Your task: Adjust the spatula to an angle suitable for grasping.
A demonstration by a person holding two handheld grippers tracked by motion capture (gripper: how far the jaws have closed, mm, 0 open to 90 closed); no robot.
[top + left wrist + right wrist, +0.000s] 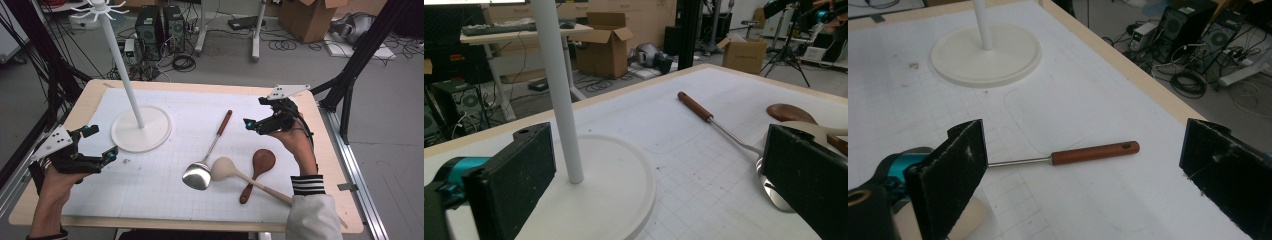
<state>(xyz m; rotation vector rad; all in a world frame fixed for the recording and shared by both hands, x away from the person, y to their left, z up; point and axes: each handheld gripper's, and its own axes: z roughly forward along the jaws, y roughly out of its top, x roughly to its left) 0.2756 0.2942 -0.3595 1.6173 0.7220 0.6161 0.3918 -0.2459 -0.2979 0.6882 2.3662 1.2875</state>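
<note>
Both grippers are released and empty. The right gripper (260, 116) hovers over the right half of the worktop (95, 92), jaws spread wide, and its own view looks straight down on the brown wooden handle of the metal spatula (1095, 152), which lies flat between the two jaws' lines. The left gripper (100, 142) hangs near the left edge, jaws also apart, close beside the round base of the white hanging stand (141, 128) but not touching it.

Judging by that aim, the step in hand is the approach to the spatula (209, 152): its blade sits near the middle of the worktop and its handle points to the far side. Touching the blade's right edge is the bowl of a pale wooden spoon (239, 175), and just right of that lies a dark wooden spoon (256, 171), whose handle the pale spoon's handle crosses.

The next move probably calls for lowering the right gripper until the jaws straddle the handle, then closing squarely on it, so that the blade lifts clear without dragging the pale spoon.

There are no containers here; the stand's hooks (99, 8) at the top carry nothing.
</note>
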